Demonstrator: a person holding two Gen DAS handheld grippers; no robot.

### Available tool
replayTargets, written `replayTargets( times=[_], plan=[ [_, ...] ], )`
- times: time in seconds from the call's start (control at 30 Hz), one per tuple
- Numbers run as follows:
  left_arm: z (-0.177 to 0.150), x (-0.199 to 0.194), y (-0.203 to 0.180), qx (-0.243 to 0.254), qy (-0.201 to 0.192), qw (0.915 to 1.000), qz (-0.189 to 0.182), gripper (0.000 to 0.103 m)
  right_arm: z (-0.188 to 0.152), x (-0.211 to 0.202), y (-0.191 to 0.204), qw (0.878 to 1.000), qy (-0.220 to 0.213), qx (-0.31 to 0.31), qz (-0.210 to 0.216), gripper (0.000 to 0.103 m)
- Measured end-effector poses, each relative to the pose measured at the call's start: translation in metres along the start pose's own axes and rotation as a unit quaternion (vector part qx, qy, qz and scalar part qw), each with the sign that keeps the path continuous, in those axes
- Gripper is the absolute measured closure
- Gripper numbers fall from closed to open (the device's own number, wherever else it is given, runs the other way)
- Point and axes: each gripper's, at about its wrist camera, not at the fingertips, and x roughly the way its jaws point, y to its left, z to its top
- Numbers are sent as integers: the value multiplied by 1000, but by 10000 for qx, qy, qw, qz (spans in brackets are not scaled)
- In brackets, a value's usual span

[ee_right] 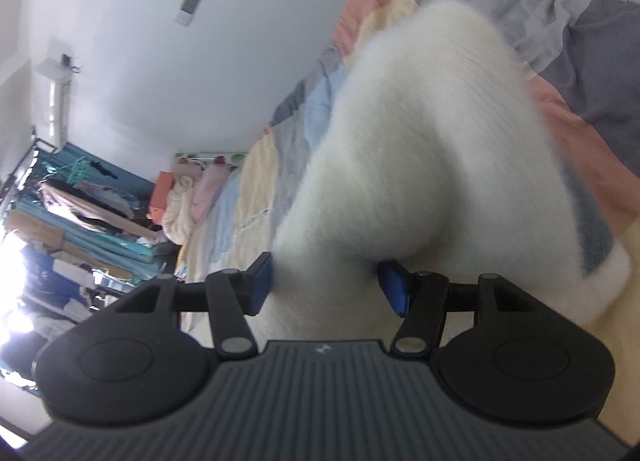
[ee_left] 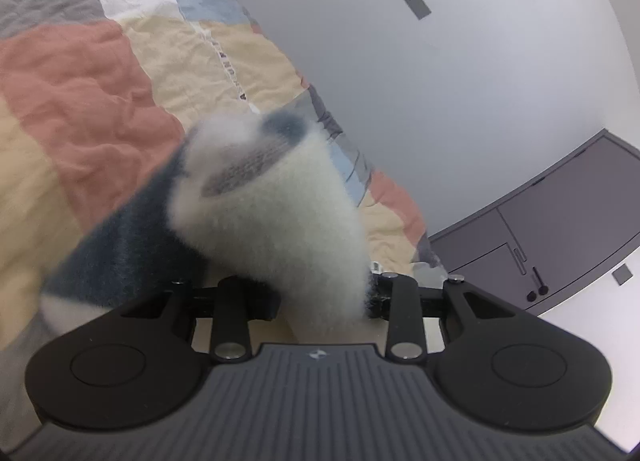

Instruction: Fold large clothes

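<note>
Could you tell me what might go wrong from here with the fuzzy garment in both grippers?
1. The thick white garment bulges between the right gripper pads, so it may slip out.
2. In the left gripper the bunched fabric hides the pads, so a layer might be missed and the fold land crooked on the quilt.

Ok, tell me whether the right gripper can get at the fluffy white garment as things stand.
Probably yes. The fluffy white garment already bulges between the right gripper's blue pads, over the patchwork bedspread, and nothing blocks it. Whether the pads press on it is unclear through the blur.
</note>
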Motion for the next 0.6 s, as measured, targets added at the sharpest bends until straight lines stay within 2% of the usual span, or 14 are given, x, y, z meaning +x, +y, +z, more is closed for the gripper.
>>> replayTargets(
  times=[0.17,0.3,0.53,0.6],
  plan=[
    [10,38,16,106,90,9999,-37,63,14,30,-13,9997,129,104,-167,42],
    [4,59,38,4,-128,9997,-203,62,19,49,-19,9997,79,-121,-190,42],
    [8,60,46,-174,-79,9990,-393,60,22,46,-26,10000,54,61,-15,41],
    [7,52,45,-398,-78,9982,-442,56,21,43,-27,9999,57,112,12,41]
  ],
)
